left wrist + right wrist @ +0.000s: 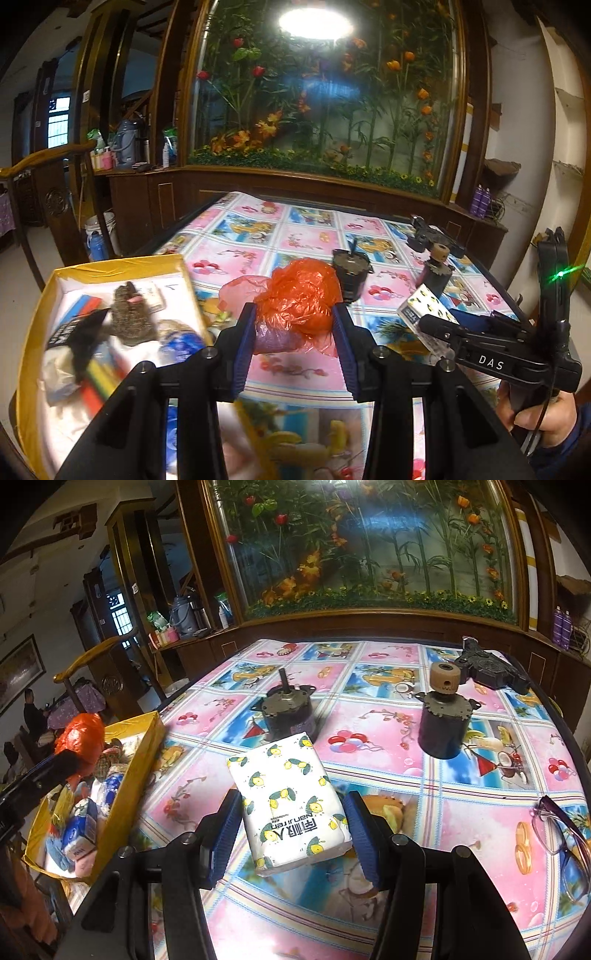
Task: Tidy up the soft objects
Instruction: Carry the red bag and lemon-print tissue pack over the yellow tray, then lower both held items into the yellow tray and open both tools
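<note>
Patterned tablecloth fills mid-frame w/ our left gripper clenched on orange bag, right gripper clenched on tissue pack, yellow box lower left.

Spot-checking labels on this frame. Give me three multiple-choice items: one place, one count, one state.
1. Where is the yellow box relative to the tissue pack in the right wrist view?
A. To its left, at the table edge
B. Behind it, by the glass cabinet
C. To its right, by the glasses

2. How many dark cylindrical motors stand on the tablecloth?
A. One
B. Two
C. Four

3. What do the left tongs hold?
A. Nothing, they are open over bare cloth
B. A pair of glasses
C. A crumpled orange plastic bag

Key: 1 A, the box sits at the left edge of the table in that view. 2 B, one with a bare shaft, another topped by a tan wheel. 3 C, the bag is pinched between both blue pads.
</note>
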`<state>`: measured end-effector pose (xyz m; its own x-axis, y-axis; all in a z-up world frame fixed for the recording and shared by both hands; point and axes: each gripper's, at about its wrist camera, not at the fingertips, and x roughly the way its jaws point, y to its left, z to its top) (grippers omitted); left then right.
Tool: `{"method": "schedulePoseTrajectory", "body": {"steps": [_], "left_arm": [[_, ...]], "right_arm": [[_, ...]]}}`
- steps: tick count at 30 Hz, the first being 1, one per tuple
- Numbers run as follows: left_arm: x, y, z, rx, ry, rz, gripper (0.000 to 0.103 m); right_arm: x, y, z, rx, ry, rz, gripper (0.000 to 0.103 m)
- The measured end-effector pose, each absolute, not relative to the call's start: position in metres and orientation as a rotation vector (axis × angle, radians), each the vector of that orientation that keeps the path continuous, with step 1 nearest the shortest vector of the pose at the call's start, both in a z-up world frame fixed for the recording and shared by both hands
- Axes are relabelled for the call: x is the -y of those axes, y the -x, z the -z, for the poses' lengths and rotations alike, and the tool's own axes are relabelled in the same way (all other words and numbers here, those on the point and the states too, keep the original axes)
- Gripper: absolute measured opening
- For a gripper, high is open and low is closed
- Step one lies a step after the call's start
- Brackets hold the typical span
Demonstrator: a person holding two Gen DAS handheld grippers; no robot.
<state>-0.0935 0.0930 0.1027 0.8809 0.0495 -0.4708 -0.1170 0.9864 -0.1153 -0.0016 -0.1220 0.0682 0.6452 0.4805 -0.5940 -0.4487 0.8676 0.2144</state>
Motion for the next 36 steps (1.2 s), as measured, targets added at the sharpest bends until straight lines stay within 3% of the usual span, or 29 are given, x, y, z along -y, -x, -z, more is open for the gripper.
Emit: {"method": "schedulePoseTrajectory", "body": {"steps": [16, 36], "left_arm": [[-0.176, 0.152, -0.110, -0.443, 0.211, -0.253, 0.040], [-0.249, 0.199, -0.073, -0.490, 0.340, -0.344, 0.040]], "right_arm": [[0.031, 0.032, -0.094, -0.651, -0.060, -0.723, 0.061], [-0.091, 0.054, -0.103, -0.695, 0.052, -0.881, 0.062]]}}
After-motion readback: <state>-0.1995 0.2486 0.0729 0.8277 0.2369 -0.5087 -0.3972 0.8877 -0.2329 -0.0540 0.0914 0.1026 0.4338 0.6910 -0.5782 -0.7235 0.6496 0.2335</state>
